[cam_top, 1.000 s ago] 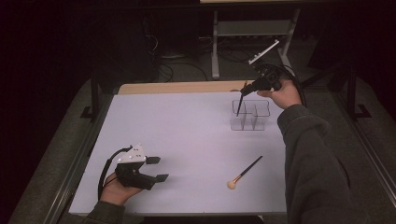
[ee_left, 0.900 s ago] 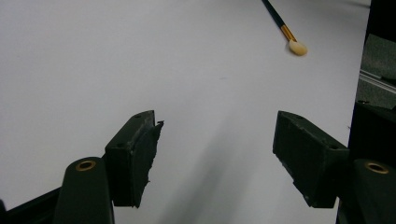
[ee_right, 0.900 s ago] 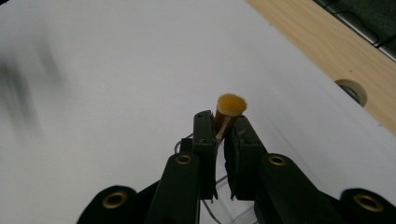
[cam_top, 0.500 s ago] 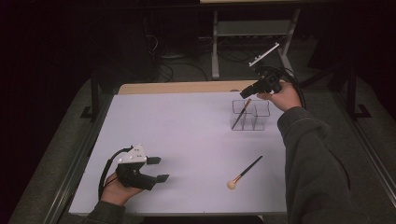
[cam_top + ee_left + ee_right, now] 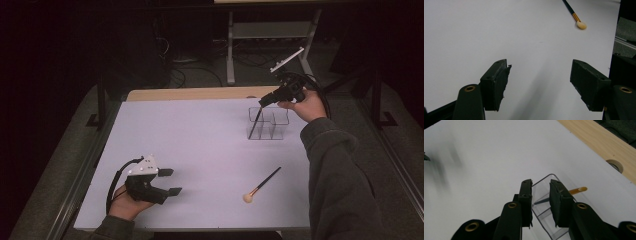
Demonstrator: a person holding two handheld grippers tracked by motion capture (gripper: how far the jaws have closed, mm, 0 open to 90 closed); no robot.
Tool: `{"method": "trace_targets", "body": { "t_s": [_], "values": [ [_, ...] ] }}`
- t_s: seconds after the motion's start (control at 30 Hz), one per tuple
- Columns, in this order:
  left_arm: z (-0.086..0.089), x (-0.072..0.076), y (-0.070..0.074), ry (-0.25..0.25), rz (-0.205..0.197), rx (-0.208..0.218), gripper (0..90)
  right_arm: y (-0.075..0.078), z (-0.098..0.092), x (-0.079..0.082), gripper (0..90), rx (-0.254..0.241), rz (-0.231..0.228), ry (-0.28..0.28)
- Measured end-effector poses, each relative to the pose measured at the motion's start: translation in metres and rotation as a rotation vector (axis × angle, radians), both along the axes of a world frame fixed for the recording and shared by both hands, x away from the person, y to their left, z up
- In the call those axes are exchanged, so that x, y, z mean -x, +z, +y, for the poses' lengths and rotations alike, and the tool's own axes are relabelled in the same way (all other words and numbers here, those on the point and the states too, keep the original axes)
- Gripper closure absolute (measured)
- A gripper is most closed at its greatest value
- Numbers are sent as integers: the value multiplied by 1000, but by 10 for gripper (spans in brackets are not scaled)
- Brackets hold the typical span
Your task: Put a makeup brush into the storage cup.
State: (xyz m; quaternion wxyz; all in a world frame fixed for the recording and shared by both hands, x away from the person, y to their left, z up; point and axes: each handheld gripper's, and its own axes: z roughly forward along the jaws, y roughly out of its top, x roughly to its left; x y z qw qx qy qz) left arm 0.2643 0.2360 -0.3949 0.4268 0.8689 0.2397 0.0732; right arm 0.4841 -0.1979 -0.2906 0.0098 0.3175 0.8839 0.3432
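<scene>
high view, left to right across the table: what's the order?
Left claw in the person's hand → makeup brush with black handle and tan tip lying on the white table → clear plastic compartment organizer → right claw, above the organizer's left end.

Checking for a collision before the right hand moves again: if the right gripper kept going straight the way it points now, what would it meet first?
Probably the clear organizer directly below the right gripper, or the brush standing inside it; depth is hard to judge.
</scene>
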Motion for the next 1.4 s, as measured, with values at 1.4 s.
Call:
{"method": "trace_targets", "body": {
  "t_s": [1.4],
  "values": [
    [-5, 1, -3, -4, 13, -2, 303, -34, -11, 39, 659, -35, 11, 23]
  ]
}}
